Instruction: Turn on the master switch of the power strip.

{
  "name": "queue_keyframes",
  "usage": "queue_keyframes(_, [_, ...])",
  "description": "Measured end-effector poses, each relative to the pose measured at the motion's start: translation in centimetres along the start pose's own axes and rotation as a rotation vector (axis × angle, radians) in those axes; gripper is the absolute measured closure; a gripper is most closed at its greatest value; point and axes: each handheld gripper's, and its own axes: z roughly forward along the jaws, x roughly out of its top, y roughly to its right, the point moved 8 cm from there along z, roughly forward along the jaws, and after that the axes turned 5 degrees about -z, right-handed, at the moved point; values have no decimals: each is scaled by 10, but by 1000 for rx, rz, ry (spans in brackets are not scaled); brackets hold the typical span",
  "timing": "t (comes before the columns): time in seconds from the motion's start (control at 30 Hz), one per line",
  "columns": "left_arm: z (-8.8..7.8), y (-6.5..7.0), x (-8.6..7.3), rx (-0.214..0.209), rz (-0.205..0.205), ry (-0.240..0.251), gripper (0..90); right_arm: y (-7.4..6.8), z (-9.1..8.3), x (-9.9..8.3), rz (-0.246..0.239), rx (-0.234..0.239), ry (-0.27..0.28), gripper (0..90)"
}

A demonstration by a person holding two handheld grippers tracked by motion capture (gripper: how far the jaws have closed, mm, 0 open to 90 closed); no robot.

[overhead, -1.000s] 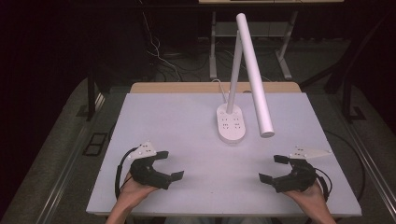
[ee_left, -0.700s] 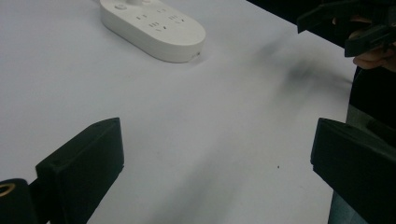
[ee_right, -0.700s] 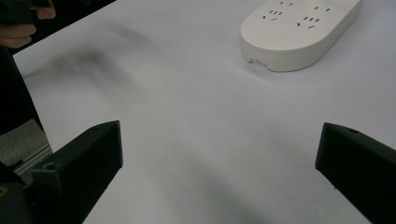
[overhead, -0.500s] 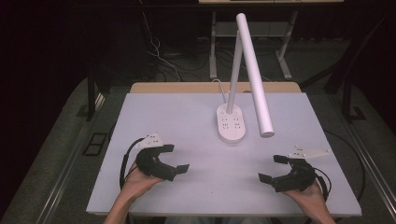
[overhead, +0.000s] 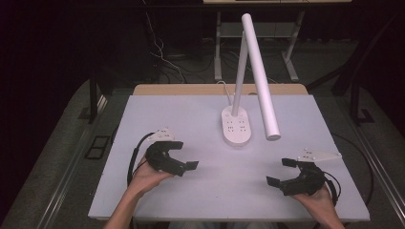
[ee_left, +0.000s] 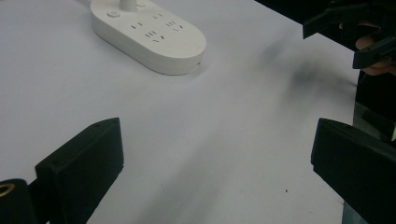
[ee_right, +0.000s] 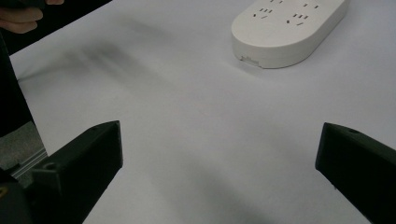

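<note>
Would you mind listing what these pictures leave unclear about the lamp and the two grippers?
- Lamp base: button markings too small in the high view; its far end cut off by the frame edge in the right gripper view.
- Lamp head: its underside faces away, so lit or unlit is unclear.
- Left gripper, right gripper: open; fingers beneath hidden by the bodies.

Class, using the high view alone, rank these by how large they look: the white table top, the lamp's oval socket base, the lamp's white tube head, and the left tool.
1. Table top, by far.
2. Tube head.
3. Socket base and left tool: too alike to rank, and the raised tool's nearness to the camera makes it unsure.
</note>
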Motion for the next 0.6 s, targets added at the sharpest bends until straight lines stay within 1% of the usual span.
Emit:
queue_keyframes(0.13, [4,-2,5,1,7,-13,15,1,0,0,-5,-3,3,2])
queue_keyframes(0.3, [6,-4,15,0,10,-8,17,1,0,0,0,-3,0,2])
queue_keyframes(0.5, [9,-8,25,5,25,-20,19,2,0,0,-6,-7,2,2])
queue_keyframes(0.6, [10,-8,30,10,25,-23,21,3,-1,0,-7,-8,1,2])
